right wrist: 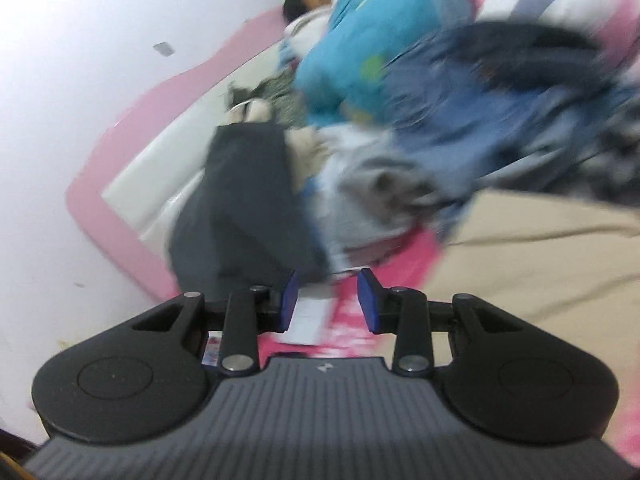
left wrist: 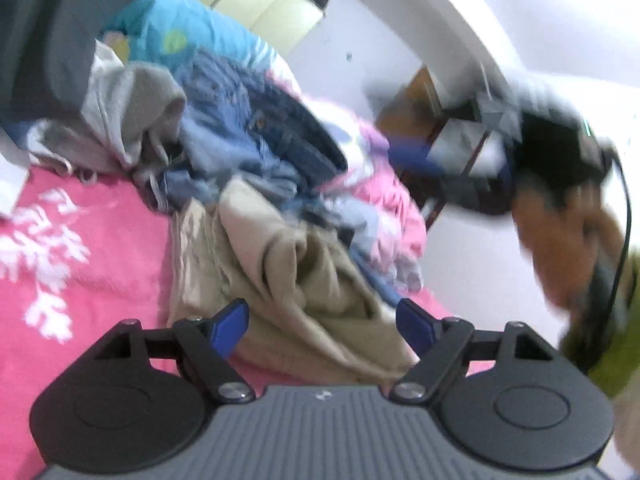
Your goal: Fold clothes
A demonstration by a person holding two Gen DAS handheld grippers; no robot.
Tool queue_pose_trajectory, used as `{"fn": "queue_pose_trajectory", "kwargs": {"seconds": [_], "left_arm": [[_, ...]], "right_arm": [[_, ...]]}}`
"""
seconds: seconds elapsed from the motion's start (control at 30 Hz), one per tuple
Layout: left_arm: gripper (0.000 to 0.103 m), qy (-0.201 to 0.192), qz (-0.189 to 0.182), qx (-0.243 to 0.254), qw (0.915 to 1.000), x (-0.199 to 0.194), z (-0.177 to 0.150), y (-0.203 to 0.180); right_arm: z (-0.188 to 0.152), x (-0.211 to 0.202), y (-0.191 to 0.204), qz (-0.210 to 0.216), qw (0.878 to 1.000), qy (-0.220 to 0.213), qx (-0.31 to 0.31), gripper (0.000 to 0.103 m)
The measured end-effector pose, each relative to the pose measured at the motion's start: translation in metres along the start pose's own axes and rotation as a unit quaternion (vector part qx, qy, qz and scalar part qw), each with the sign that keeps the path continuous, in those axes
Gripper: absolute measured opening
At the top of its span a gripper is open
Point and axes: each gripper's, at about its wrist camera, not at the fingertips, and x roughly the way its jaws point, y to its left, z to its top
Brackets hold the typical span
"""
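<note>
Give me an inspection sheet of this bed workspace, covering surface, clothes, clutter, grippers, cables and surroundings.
Surface: pink bedspread with white pattern.
Job's things: beige garment crumpled in front of the left gripper; jeans, grey hoodie and dark garment heaped unfolded.
Clutter: white paper on the bedspread below the right gripper; blue blanket.
Grippers: left gripper jaws wide, nothing between; right gripper jaws apart, nothing gripped.
Cables: black cable near the hand.
Surroundings: white wall, pink headboard, a person lying under the blanket.
</note>
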Motion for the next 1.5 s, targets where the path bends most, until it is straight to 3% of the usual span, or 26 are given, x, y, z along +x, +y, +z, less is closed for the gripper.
{"fn": "queue_pose_trajectory", "kwargs": {"seconds": [0.1, 0.2, 0.33, 0.4, 0.5, 0.73, 0.8, 0.87, 0.93, 0.97, 1.0, 1.13, 1.27, 1.33, 1.4, 1.5], "left_arm": [[0.081, -0.024, 0.014, 0.018, 0.9994, -0.003, 0.012, -0.005], [0.081, -0.004, 0.053, 0.102, 0.9934, 0.007, 0.018, -0.023], [0.076, 0.043, 0.101, 0.216, 0.9702, 0.024, 0.013, -0.043], [0.065, 0.06, 0.119, 0.255, 0.9577, 0.031, 0.01, -0.05], [0.053, 0.072, 0.148, 0.289, 0.9431, 0.037, 0.008, -0.055], [0.047, 0.084, 0.172, 0.315, 0.9297, 0.043, 0.01, -0.065], [0.03, 0.075, 0.184, 0.319, 0.9267, 0.044, 0.009, -0.067], [0.018, 0.068, 0.192, 0.304, 0.9306, 0.043, 0.009, -0.065], [0.013, 0.056, 0.193, 0.276, 0.9397, 0.038, 0.011, -0.061], [0.012, 0.049, 0.193, 0.264, 0.9436, 0.035, 0.011, -0.06], [0.011, 0.044, 0.194, 0.256, 0.9458, 0.031, 0.009, -0.058], [0.01, 0.047, 0.204, 0.21, 0.9549, 0.026, -0.002, -0.039], [0.01, 0.044, 0.192, 0.126, 0.9721, 0.018, 0.001, -0.015], [0.013, 0.042, 0.183, 0.092, 0.9779, 0.014, 0.006, -0.005], [0.029, 0.043, 0.176, 0.057, 0.9818, 0.008, 0.01, 0.002], [0.042, 0.025, 0.178, 0.037, 0.983, -0.014, 0.015, 0.001]], "right_arm": [[-0.021, -0.036, -0.012, -0.066, 0.997, -0.012, -0.03, 0.033], [-0.045, -0.06, -0.025, -0.102, 0.994, -0.023, -0.042, 0.033], [-0.072, -0.066, -0.033, -0.134, 0.987, -0.016, -0.092, 0.033], [-0.083, -0.055, -0.034, -0.147, 0.979, -0.008, -0.138, 0.033], [-0.092, -0.047, -0.032, -0.148, 0.97, -0.005, -0.192, 0.033], [-0.088, -0.02, -0.024, -0.106, 0.954, 0.002, -0.282, 0.037], [-0.087, -0.011, -0.024, -0.1, 0.948, 0.004, -0.3, 0.045], [-0.083, 0.001, -0.03, -0.09, 0.948, 0.016, -0.306, 0.044], [-0.081, 0.009, -0.035, -0.07, 0.955, 0.039, -0.286, 0.018], [-0.083, 0.008, -0.034, -0.061, 0.958, 0.039, -0.278, 0.012], [-0.084, 0.007, -0.033, -0.053, 0.96, 0.038, -0.272, 0.012], [-0.108, 0.004, -0.023, -0.052, 0.947, 0.025, -0.315, 0.012], [-0.125, 0.009, -0.012, -0.062, 0.932, 0.012, -0.356, 0.011], [-0.129, 0.012, -0.005, -0.069, 0.926, 0.004, -0.371, 0.011], [-0.131, 0.022, -0.006, -0.074, 0.925, 0.011, -0.371, 0.011], [-0.14, 0.034, -0.003, -0.091, 0.918, 0.009, -0.385, 0.011]]}}
